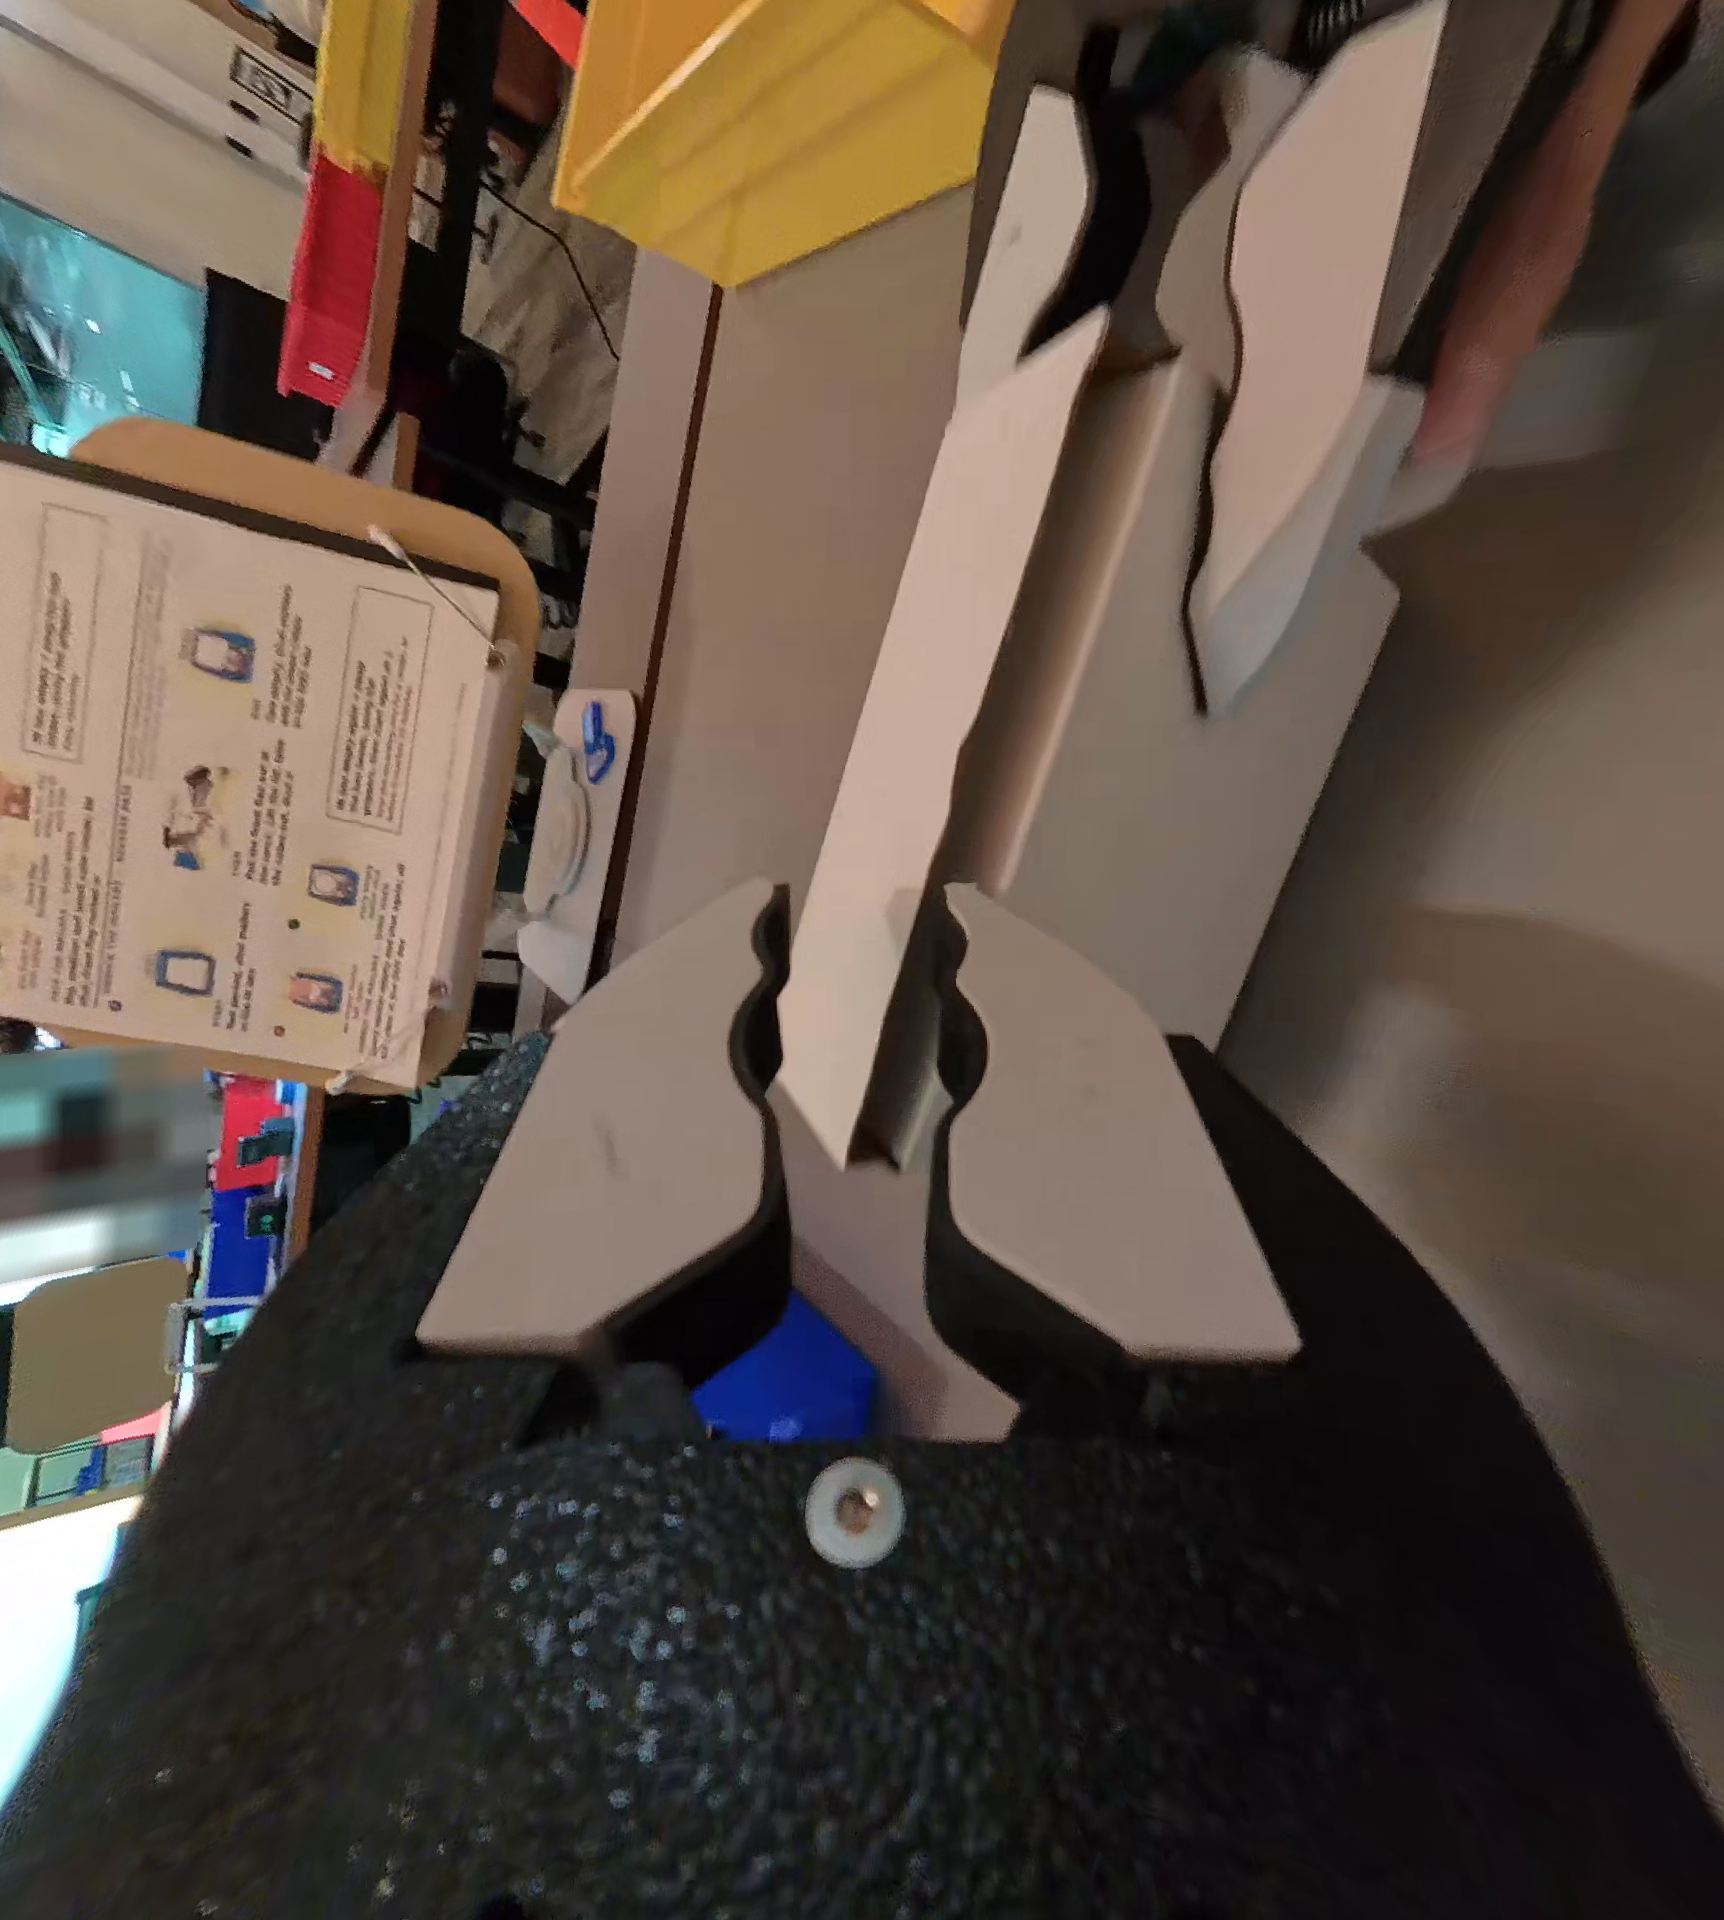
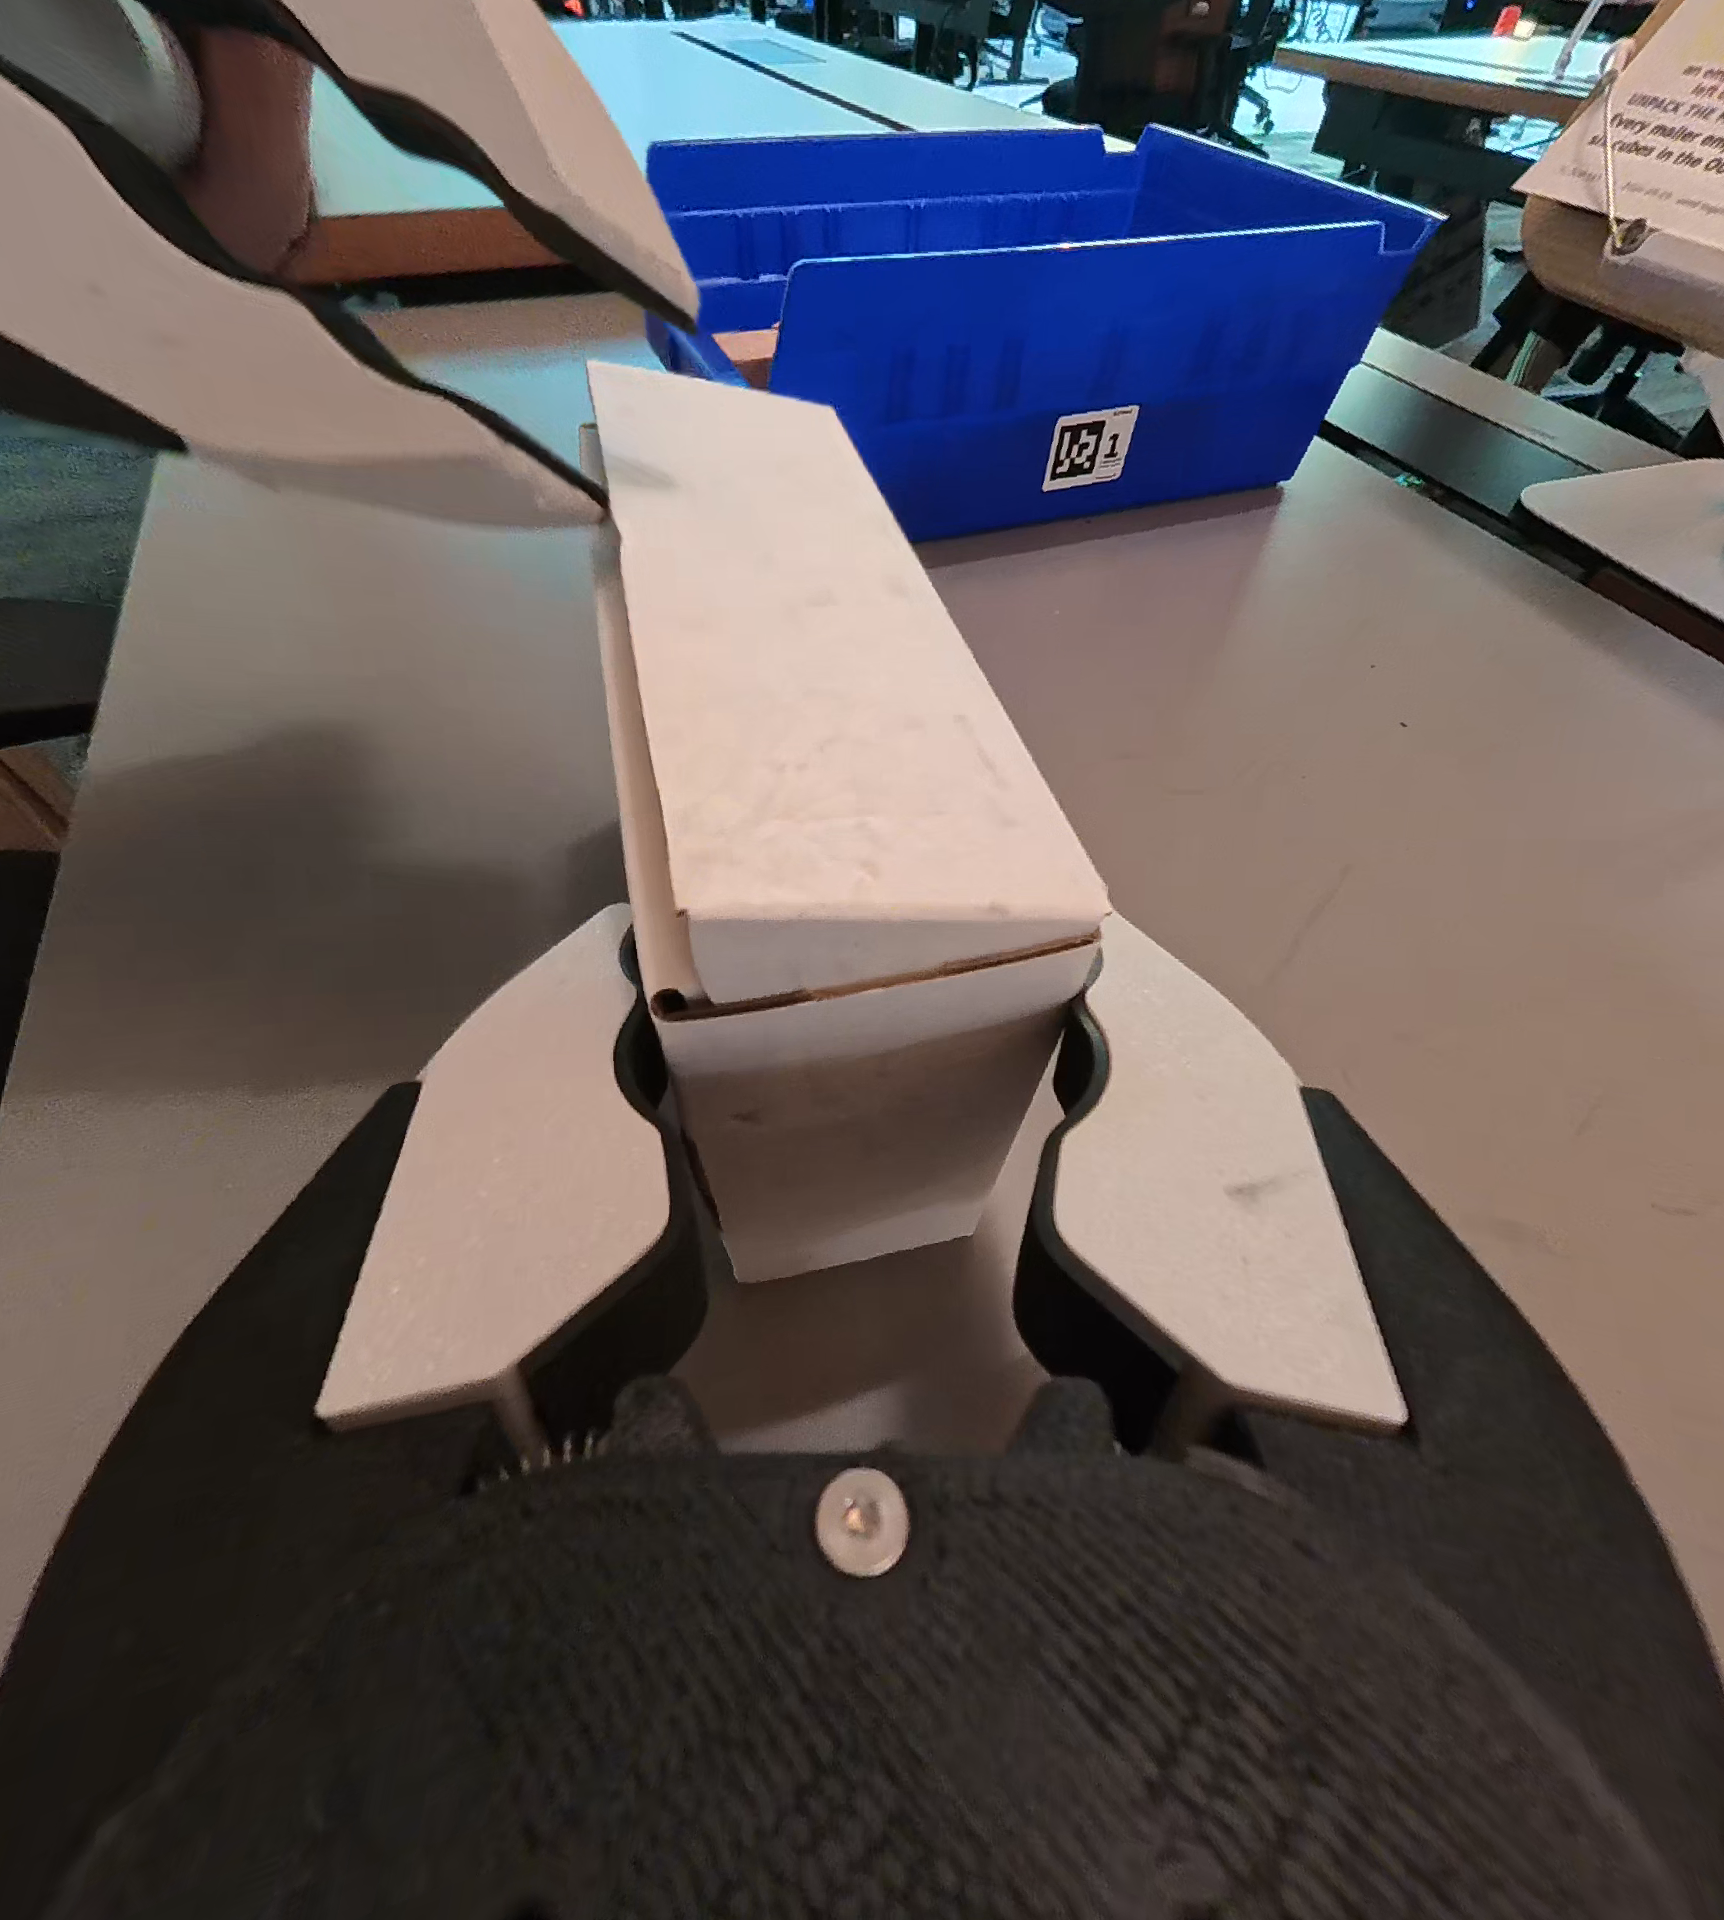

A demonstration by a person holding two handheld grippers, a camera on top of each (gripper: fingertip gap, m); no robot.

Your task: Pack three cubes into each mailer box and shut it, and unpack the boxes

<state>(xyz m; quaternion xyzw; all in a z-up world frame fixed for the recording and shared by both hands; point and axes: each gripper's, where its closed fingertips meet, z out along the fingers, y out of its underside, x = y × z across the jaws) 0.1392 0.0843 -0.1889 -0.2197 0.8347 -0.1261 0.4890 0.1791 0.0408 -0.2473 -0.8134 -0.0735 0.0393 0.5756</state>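
Grey table [image 2: 1357, 790] bears mailer box [image 2: 837, 727], seemingly shut.

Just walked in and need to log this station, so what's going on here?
A person is working a long white mailer box on the grey table with two hand-held grippers. The right gripper clamps the box's near end; the left gripper pinches its lid flap at the far end. The lid looks nearly shut. A blue bin sits behind.

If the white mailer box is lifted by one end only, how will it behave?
The mailer box is long and narrow, so its far end would probably sag or swing. Its cardboard walls look thin and may dent under the right gripper. The lid seam gapes slightly, so it might spring open.
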